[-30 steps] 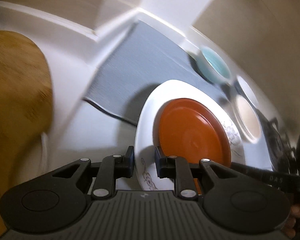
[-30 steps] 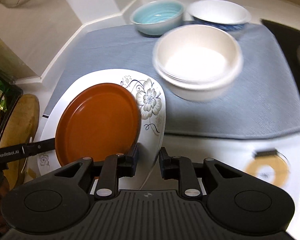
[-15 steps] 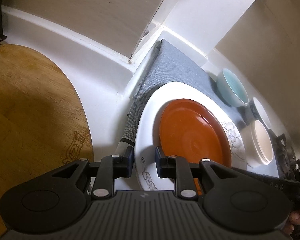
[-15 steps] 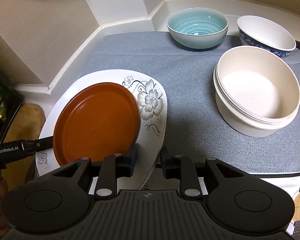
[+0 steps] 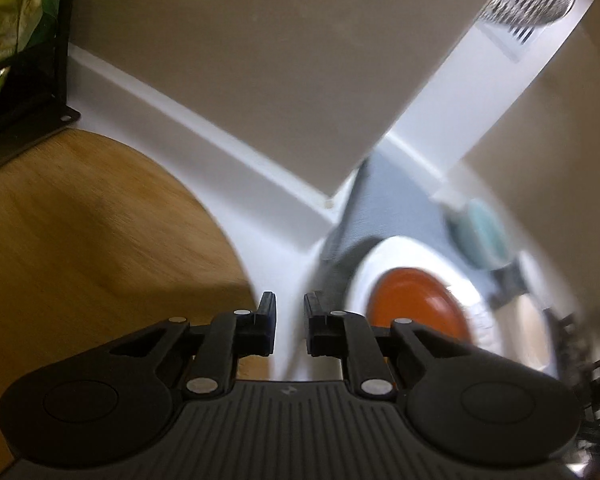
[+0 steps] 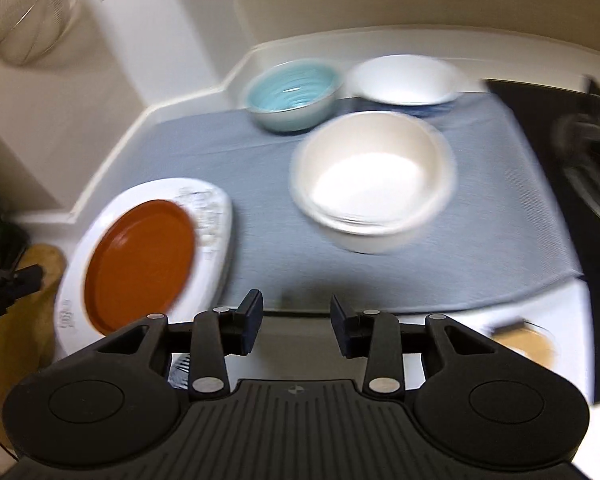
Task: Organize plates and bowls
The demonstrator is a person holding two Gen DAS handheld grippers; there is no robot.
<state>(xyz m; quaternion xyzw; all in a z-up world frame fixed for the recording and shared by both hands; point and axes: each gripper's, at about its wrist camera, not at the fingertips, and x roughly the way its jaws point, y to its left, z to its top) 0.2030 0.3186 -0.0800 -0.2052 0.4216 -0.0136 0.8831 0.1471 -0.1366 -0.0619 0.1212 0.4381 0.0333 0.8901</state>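
Observation:
A white floral plate [image 6: 216, 216] carries an orange plate [image 6: 140, 264] and rests on the left end of the grey mat [image 6: 480, 220]. My right gripper [image 6: 296, 300] hovers just in front of the mat, right of the plates; its jaws are opening with nothing between them. My left gripper [image 5: 290, 300] is off to the left of the white plate [image 5: 396, 252] and orange plate [image 5: 416, 304]; its jaws are closing on nothing, with a narrow gap left. Stacked cream bowls [image 6: 372, 184], a teal bowl [image 6: 292, 96] and a white bowl with blue outside [image 6: 404, 80] stand on the mat.
A wooden cutting board [image 5: 80, 240] lies left of the plates, with a black rack of green packets [image 5: 20, 40] behind it. A wire strainer [image 6: 24, 12] hangs on the wall corner. The black stove [image 6: 588, 160] borders the mat on the right.
Both grippers have let go of the white plate's rim. The left one drew away to the left, the right one lifted back and spread its jaws. The plates stay on the mat.

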